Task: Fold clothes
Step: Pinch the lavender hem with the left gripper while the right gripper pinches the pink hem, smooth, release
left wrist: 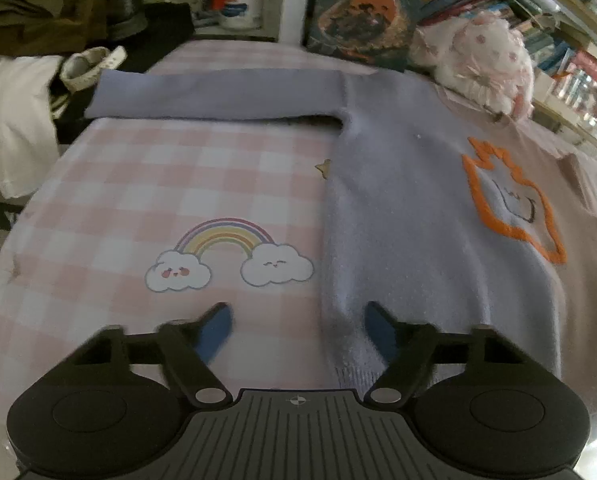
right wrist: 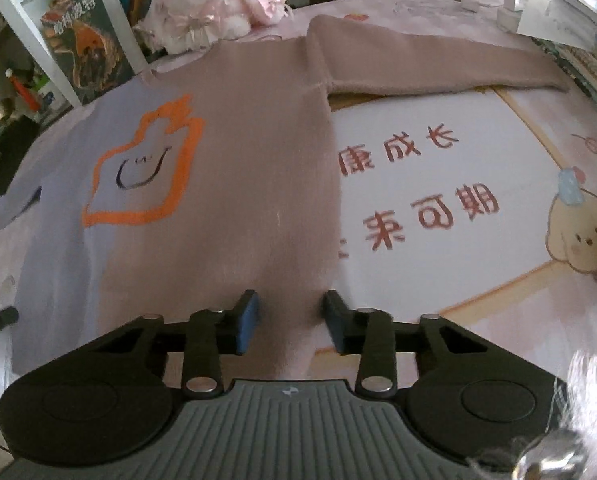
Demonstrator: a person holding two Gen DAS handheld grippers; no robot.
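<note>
Sweater (left wrist: 398, 200) lies flat, front up, on the bed sheet (left wrist: 138, 184), filling the centre and right of the left wrist view. Knit is soft and fuzzy, two-tone: lilac half and dusty brown-pink half, seam running through an orange outlined motif (left wrist: 510, 204) with a small drawn face inside. Ribbed hem visible at the lower edge near the claw. Lilac sleeve (left wrist: 214, 94) stretches straight out to the upper left of the frame, a flat long rectangle. In the right wrist view the brown sleeve (right wrist: 438, 64) extends to the upper right, likewise flat.

Sheet: smooth cotton-like fabric, pink and white check, printed rainbow with two clouds (left wrist: 228, 258) at centre left. Under the right claw the print changes to large red characters and a cartoon puppy (right wrist: 582, 236) at the right edge.

Left gripper (left wrist: 298, 330): blue pads apart, straddling the lilac side edge near the hem; a raised fold of knit sits between them, pads not pressing it — released.

Right gripper (right wrist: 290, 320): jaws narrower, the brown side edge of the sweater between the pads; visible gaps either side, so not clenched on it.

Fluffy pink plush toy (right wrist: 214, 8) sits at the top, beyond the collar.
</note>
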